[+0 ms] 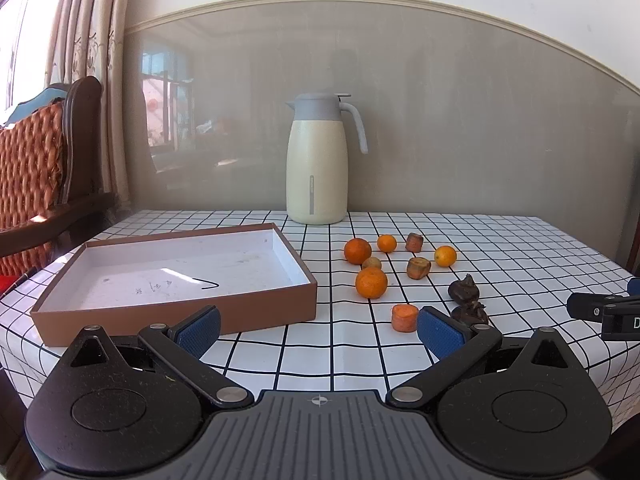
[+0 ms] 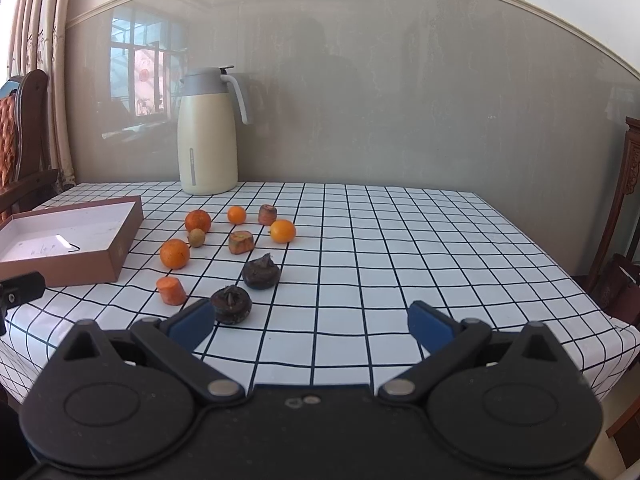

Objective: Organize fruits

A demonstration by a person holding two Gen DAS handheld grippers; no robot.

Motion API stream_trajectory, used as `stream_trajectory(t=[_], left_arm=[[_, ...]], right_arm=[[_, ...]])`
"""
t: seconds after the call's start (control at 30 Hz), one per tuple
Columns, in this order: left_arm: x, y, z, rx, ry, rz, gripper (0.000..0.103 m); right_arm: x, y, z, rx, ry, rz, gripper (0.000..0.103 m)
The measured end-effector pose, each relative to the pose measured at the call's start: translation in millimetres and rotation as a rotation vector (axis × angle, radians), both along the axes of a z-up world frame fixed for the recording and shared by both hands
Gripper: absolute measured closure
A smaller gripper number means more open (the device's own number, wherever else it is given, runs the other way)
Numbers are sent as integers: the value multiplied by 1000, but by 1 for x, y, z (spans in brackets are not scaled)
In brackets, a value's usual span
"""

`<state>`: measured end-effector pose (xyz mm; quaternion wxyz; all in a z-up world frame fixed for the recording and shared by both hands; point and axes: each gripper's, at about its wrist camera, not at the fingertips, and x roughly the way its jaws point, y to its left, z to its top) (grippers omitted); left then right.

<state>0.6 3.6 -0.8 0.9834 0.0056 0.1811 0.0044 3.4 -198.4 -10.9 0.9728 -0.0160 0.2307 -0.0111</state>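
Observation:
A shallow brown box point(image 1: 176, 312) point(image 2: 116, 256) with a white inside lies empty on the left of the checked tablecloth. To its right lie several oranges point(image 1: 371, 282) point(image 2: 175, 254), carrot chunks point(image 1: 404, 317) point(image 2: 171, 290), a small brownish fruit point(image 1: 372, 263) point(image 2: 196, 237) and two dark water chestnuts point(image 1: 464, 290) point(image 2: 261, 273). My left gripper point(image 1: 318, 326) is open with nothing between its fingers, near the front edge, between the box and the carrot chunk. My right gripper point(image 2: 312, 326) is open and holds nothing, just right of the nearest chestnut point(image 2: 231, 305).
A cream thermos jug point(image 1: 317, 164) point(image 2: 208, 132) with a grey lid stands at the back by the wall. A wooden chair point(image 1: 48, 168) is at the left, another point(image 2: 624, 216) at the right. The right gripper's body point(image 1: 608, 312) shows at the left wrist view's right edge.

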Motion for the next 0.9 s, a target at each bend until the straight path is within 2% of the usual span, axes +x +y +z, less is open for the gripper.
stream_trajectory(t=[0.5, 0.6, 0.67, 0.73, 0.8, 0.83, 0.87, 0.9], left_arm=[[-1, 0, 1, 1, -3, 3, 0], [5, -1, 1, -7, 20, -10, 0], [13, -2, 0, -23, 24, -31, 0], [22, -8, 0, -13, 26, -56, 0], [33, -16, -1, 8, 21, -71, 0], [37, -20, -2, 14, 20, -78, 0], [42, -23, -4, 19, 20, -79, 2], [47, -26, -5, 23, 24, -82, 11]], right_arm=[[-4, -3, 0, 31, -14, 21, 6], [1, -2, 1, 31, 5, 41, 6], [12, -7, 6, 68, 7, 54, 9], [26, -9, 9, 60, 0, 37, 13], [42, -11, 6, 71, 18, 46, 21], [49, -11, 2, 77, 31, 59, 30], [53, -9, -1, 75, 42, 67, 32], [56, -6, -7, 65, 55, 78, 32]])
